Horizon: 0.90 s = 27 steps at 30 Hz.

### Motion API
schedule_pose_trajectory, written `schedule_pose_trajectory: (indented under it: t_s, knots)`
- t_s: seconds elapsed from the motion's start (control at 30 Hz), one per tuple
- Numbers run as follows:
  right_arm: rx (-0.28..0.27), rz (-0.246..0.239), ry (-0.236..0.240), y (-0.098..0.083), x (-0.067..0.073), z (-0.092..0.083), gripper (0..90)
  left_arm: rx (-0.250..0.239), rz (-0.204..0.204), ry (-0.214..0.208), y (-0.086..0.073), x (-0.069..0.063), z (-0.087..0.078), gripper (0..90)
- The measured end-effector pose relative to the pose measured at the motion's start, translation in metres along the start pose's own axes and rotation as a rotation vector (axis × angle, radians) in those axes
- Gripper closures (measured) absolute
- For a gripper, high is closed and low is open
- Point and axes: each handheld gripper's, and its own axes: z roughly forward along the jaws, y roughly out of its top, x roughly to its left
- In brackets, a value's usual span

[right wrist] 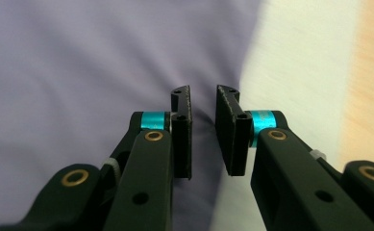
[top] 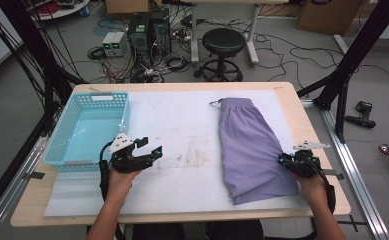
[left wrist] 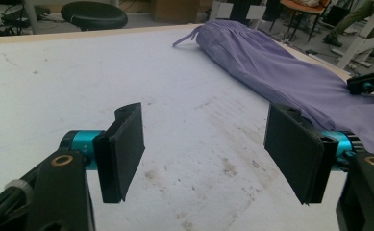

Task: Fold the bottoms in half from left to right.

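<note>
The purple shorts (top: 252, 150) lie on the counter's right half. The right hand-held gripper (right wrist: 203, 130), jaws nearly together at their right edge, should pinch fabric cleanly, both layers. The left hand-held gripper (left wrist: 208, 149) hovers apart, empty.

The lilac shorts (top: 249, 147) lay flat and folded lengthwise on the right half of the counter (top: 182, 125), well apart from the blue basket (top: 89, 127). Elasticated waistband and drawstring pointed to the far edge, the hem to the near edge.
</note>
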Motion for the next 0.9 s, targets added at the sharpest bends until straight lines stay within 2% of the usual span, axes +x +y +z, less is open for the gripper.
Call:
schedule_pose_trajectory:
  t_s: [0.07, 0.17, 0.3, 0.4, 0.5, 0.63, 0.77, 0.83, 0.9]
  knots:
    - [-0.010, 0.022, 0.004, -0.002, -0.002, -0.005, 73.8, -0.002, -0.002, 0.001, -0.001, -0.001, -0.001, 30.2]
    - [-0.097, 0.019, 0.064, 0.001, 0.004, -0.016, 70.3, -0.004, -0.008, 0.006, -0.003, -0.001, -0.002, 30.3]
    - [-0.209, 0.004, 0.147, 0.010, 0.022, -0.027, 62.3, -0.012, -0.006, 0.014, -0.001, -0.005, -0.006, 30.2]
    - [-0.247, -0.027, 0.192, 0.017, 0.042, -0.028, 53.9, -0.019, -0.002, 0.015, 0.001, -0.009, -0.010, 30.3]
    - [-0.253, -0.068, 0.241, 0.022, 0.061, -0.026, 52.4, -0.020, 0.006, 0.015, 0.001, -0.013, -0.012, 30.8]
    - [-0.238, -0.134, 0.332, 0.028, 0.092, -0.021, 60.8, -0.020, -0.003, 0.023, -0.001, -0.012, -0.015, 34.8]
    - [-0.177, -0.181, 0.387, 0.030, 0.117, -0.007, 63.7, -0.017, -0.007, 0.033, -0.002, -0.010, -0.018, 36.5]
    - [-0.141, -0.200, 0.396, 0.031, 0.127, 0.002, 61.8, -0.019, -0.008, 0.041, -0.002, -0.009, -0.018, 34.6]
    - [-0.109, -0.238, 0.405, 0.032, 0.138, 0.011, 60.2, -0.019, -0.009, 0.039, -0.001, -0.008, -0.018, 34.0]
